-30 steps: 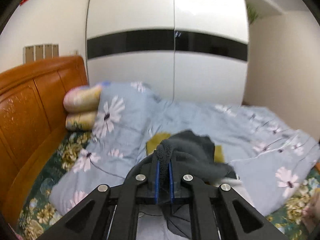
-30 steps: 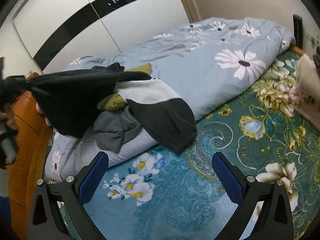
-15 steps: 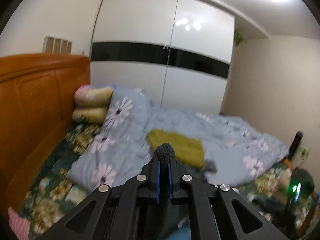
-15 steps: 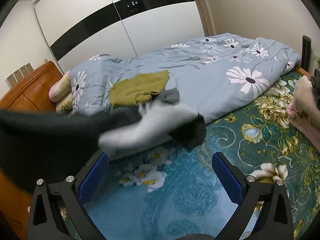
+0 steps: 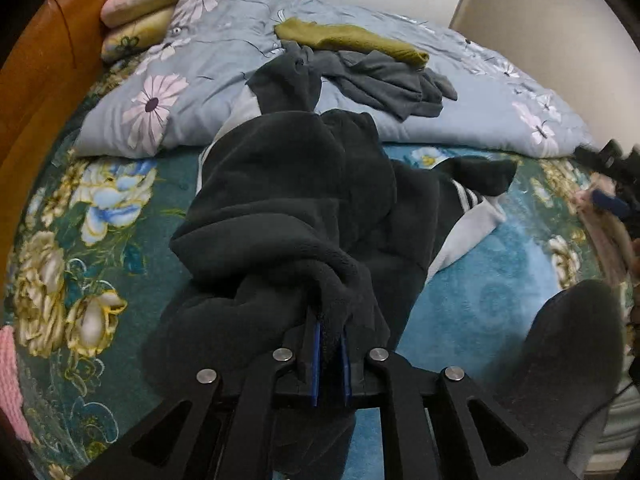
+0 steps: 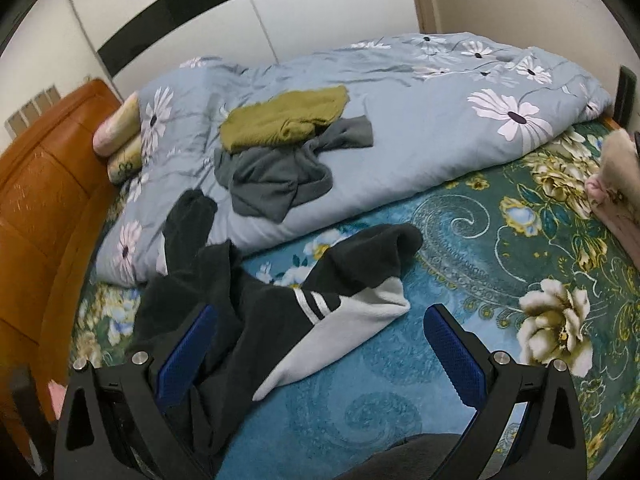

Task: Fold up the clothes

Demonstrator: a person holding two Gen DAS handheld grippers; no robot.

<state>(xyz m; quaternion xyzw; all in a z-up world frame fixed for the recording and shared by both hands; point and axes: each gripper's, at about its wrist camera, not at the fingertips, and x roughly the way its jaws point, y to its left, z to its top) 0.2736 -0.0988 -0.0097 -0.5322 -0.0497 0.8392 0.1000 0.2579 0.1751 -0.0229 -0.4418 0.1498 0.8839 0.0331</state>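
Left wrist view: the left gripper (image 5: pixel 329 350) pinches a fold of the black fleece jacket (image 5: pixel 296 216), and its jaws are beginning to part. One second ago the jacket hung in the air above the quilt (image 5: pixel 224 40); it now lies spread on the teal bedspread (image 5: pixel 480 292). The right gripper (image 6: pixel 320 356) remains spread wide and empty. The olive garment (image 6: pixel 280 118) and grey garment (image 6: pixel 276 176), previously partly covered, now lie exposed on the quilt.
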